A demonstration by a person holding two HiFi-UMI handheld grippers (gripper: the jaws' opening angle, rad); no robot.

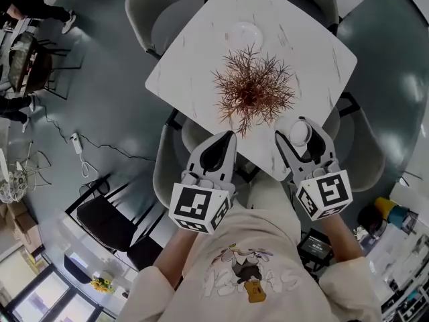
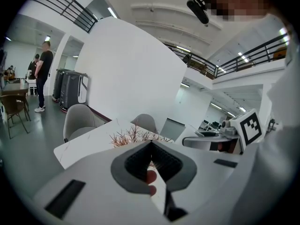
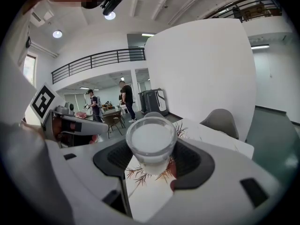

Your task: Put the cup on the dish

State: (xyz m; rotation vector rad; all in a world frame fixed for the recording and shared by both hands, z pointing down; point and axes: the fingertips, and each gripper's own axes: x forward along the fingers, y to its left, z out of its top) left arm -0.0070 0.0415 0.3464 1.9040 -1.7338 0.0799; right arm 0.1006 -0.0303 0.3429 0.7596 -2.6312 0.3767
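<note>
A small clear cup (image 1: 299,133) with a white inside is held off the table, and my right gripper (image 1: 298,127) is shut on it, above the near corner of the white marble table (image 1: 201,45). The right gripper view shows the cup (image 3: 151,139) upright between the dark pads (image 3: 197,161). A white dish (image 1: 244,32) lies at the far side of the table, beyond a reddish-brown dried plant (image 1: 255,89). My left gripper (image 1: 230,136) hovers at the table's near edge, left of the cup, shut with nothing in it; its tips (image 2: 151,144) meet.
Grey chairs (image 1: 151,9) stand around the table, and one (image 1: 175,163) is tucked under the near edge. A black chair (image 1: 100,220) stands on the floor at lower left. A cable (image 1: 80,149) lies on the grey floor. People stand far off (image 2: 44,74).
</note>
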